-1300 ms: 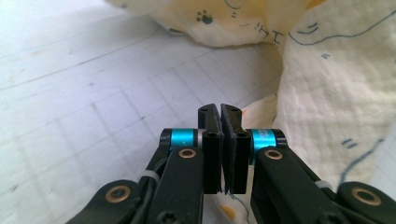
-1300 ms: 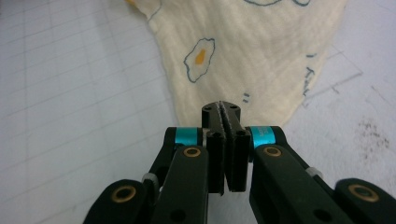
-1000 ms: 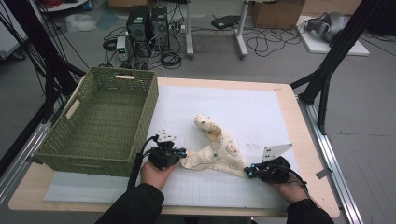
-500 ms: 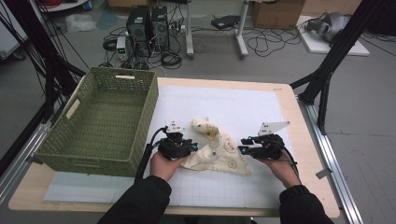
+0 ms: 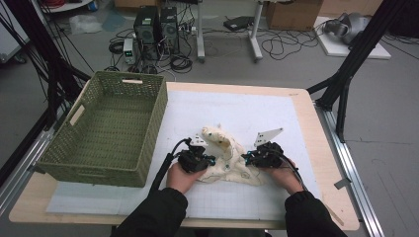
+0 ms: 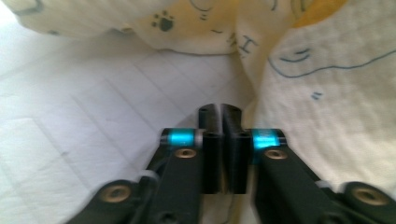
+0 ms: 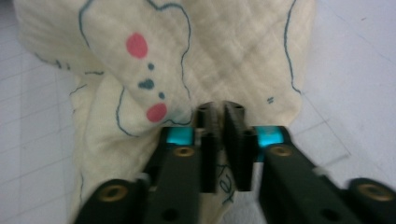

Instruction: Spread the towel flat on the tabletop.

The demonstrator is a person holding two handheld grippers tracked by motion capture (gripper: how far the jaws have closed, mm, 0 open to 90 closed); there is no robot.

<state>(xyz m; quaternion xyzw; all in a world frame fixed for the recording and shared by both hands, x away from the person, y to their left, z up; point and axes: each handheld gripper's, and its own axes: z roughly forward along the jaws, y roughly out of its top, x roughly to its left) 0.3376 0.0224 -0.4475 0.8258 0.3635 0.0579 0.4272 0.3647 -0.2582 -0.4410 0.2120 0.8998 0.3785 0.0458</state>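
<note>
Now both grippers pinch the cream cloth (image 5: 225,158): left gripper (image 5: 206,160) at 9 o'clock, right gripper (image 5: 245,159) at 3 (jaws just closed).

both tongs (image 5: 211,159) (image 5: 247,159) closed onto the cloth (image 5: 228,158), now bunched higher between them.

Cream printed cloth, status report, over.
Both grippers, left and right, jaws shut on cream printed cloth. Cloth crumpled on white mat. Nothing blocking.

A lab — computer towers (image 5: 157,27) and loose cables (image 5: 276,47) on the floor; black rig struts (image 5: 353,64) around the table (image 5: 306,113).
</note>
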